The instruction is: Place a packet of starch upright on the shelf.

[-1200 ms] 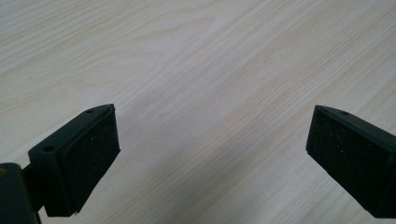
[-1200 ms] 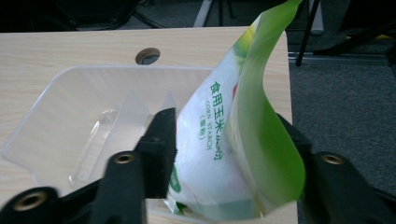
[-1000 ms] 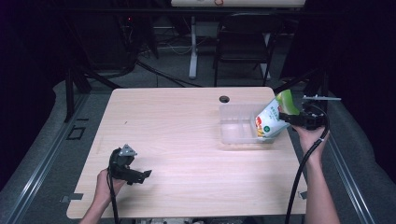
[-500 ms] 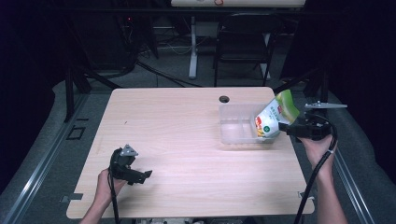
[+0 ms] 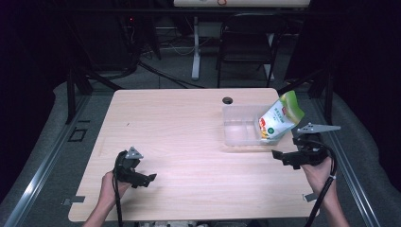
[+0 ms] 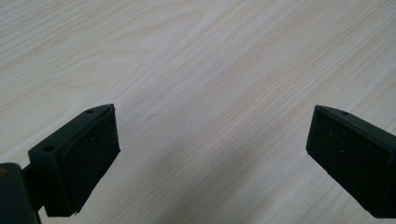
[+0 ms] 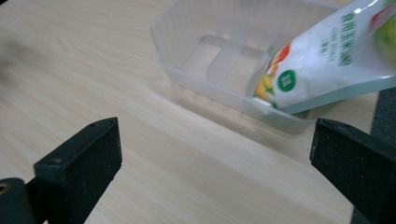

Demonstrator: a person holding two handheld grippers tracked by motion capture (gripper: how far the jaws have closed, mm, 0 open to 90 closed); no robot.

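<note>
On the wooden table (image 5: pixel 189 142), pouch (image 5: pixel 279 120) leaning in clear bin (image 5: pixel 236 127), both hand-held grippers wide apart, empty.

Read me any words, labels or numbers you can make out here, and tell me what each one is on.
None can be read.
White and green snack pouch leaning in the clear plastic container: green print, a round green badge and a red mark, all too blurred.
Light wooden table: no text.

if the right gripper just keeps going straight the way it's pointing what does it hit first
Probably the near wall of the clear plastic bin, judging from the right gripper view. The right gripper is open and empty, with bare table before it. The snack pouch leans further right.
</note>
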